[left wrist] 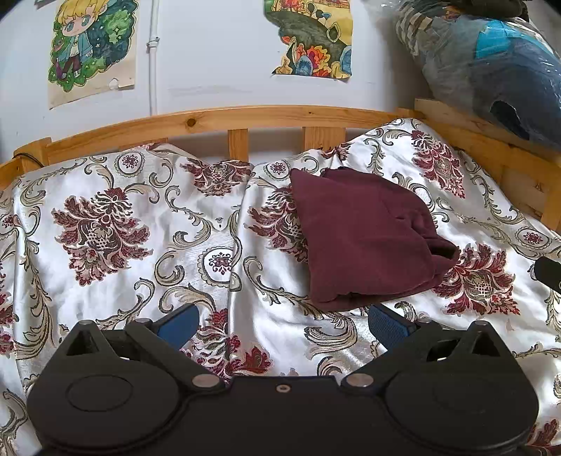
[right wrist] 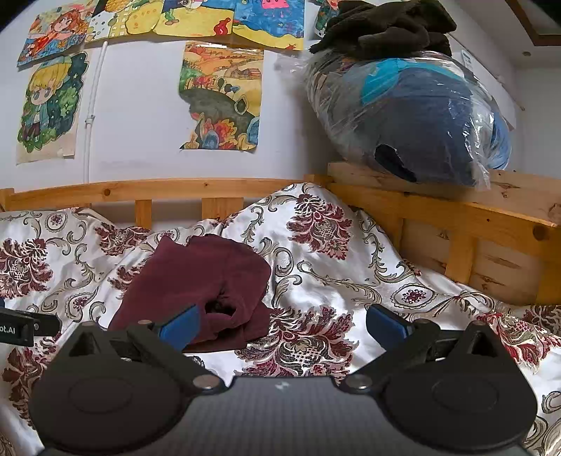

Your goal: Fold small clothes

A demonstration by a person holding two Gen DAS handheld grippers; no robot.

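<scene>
A dark maroon garment (left wrist: 368,238) lies folded into a compact bundle on the floral satin bedspread (left wrist: 122,228). In the left wrist view it sits just beyond my left gripper (left wrist: 284,324), toward the right finger; the jaws stand wide open and hold nothing. In the right wrist view the same garment (right wrist: 200,277) lies ahead and to the left, partly behind the left blue pad (right wrist: 180,324). My right gripper (right wrist: 284,324) is open too, empty, hovering over the bedspread (right wrist: 333,273). The other gripper's black body (right wrist: 21,328) shows at the left edge.
A wooden bed rail (left wrist: 217,121) runs along the back, with a side rail (right wrist: 455,224) on the right. A plastic-wrapped bundle of blue bedding (right wrist: 420,119) sits on the ledge, dark clothes (right wrist: 385,28) on top. Drawings hang on the wall (right wrist: 221,94).
</scene>
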